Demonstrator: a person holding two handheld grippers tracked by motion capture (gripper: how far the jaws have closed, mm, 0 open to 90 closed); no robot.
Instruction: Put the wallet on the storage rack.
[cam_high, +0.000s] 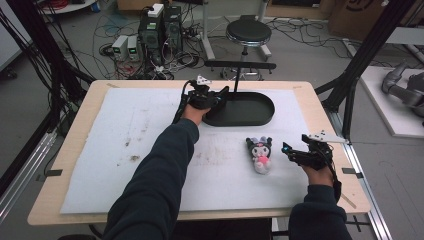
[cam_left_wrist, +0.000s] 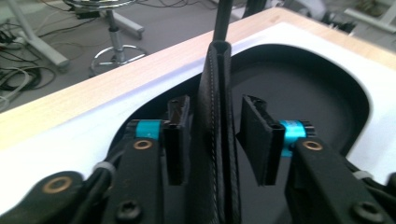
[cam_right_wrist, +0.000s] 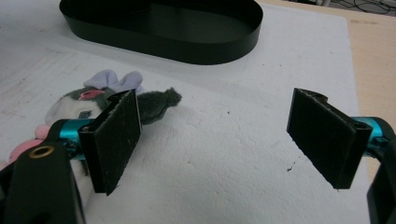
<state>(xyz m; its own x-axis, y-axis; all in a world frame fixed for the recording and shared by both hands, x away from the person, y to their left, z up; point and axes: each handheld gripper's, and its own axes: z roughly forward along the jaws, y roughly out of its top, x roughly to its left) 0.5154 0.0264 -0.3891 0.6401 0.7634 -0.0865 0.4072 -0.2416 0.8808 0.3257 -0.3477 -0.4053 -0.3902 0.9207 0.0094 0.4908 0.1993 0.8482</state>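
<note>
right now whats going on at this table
A person works with a gripper in each hand. The left gripper is at the black oval basket, its jaws standing either side of the upright handle with gaps showing, so not clamped on it. The right gripper hangs open over the white mat, beside a small plush toy lying on the mat, outside the basket.

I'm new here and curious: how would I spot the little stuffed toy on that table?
Start at the white mat covering the wooden table, then find the black oval basket toward its far edge. Nearer than that lies the plush doll: grey-white body, dark ears, pink front, the one soft thing there.
</note>
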